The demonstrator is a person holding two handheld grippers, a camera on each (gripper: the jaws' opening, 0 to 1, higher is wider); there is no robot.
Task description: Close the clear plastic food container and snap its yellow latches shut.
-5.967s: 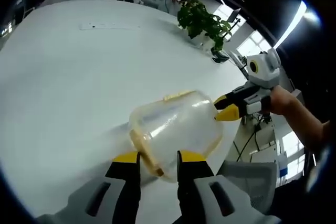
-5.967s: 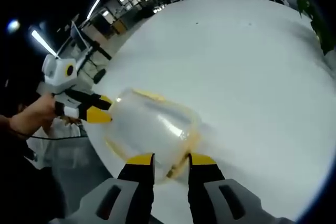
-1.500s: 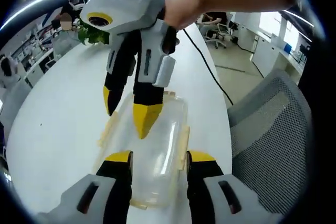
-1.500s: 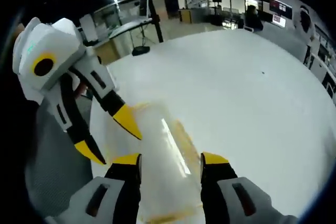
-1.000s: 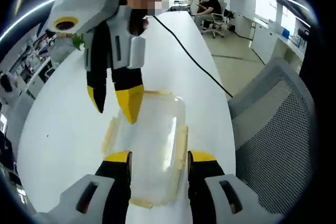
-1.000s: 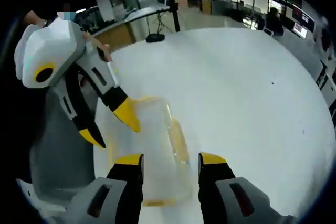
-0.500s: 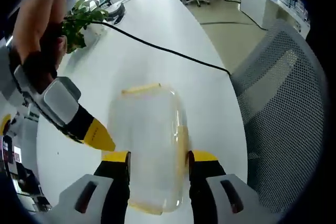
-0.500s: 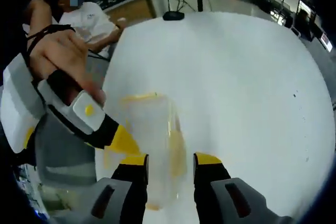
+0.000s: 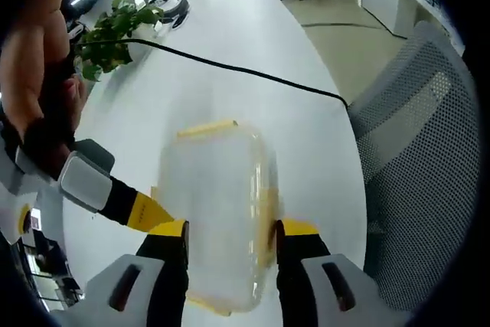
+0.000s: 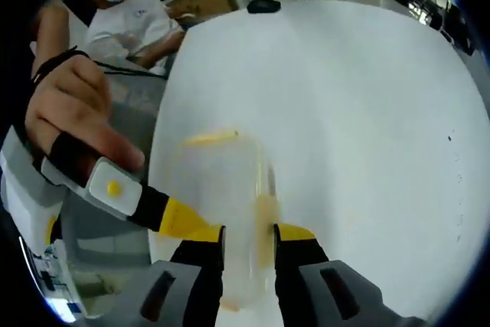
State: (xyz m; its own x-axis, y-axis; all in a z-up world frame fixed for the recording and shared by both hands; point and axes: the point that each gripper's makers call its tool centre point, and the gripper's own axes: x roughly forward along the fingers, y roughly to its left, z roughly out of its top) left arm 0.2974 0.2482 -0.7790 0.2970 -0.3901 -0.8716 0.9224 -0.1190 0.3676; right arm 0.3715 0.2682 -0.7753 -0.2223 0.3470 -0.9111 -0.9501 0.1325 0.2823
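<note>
Both hand-held grippers squeeze the container [image 9: 218, 212] on the white counter [image 9: 230, 44]; left [image 9: 226, 229] wide, right [image 10: 249, 237] narrow. Left view adds plant [image 9: 111, 32], cable [image 9: 245, 74], chair [image 9: 417, 166].

In the right gripper view the container [image 10: 230, 204] was smeared by motion blur, its latches too soft to tell whether they had snapped. The right tongs [image 10: 249, 254] hid its near end. In the left gripper view the left tongs [image 9: 228, 246] perhaps covered its lower corners.

No text, label, brand, number or sign is legible in either view.
</note>
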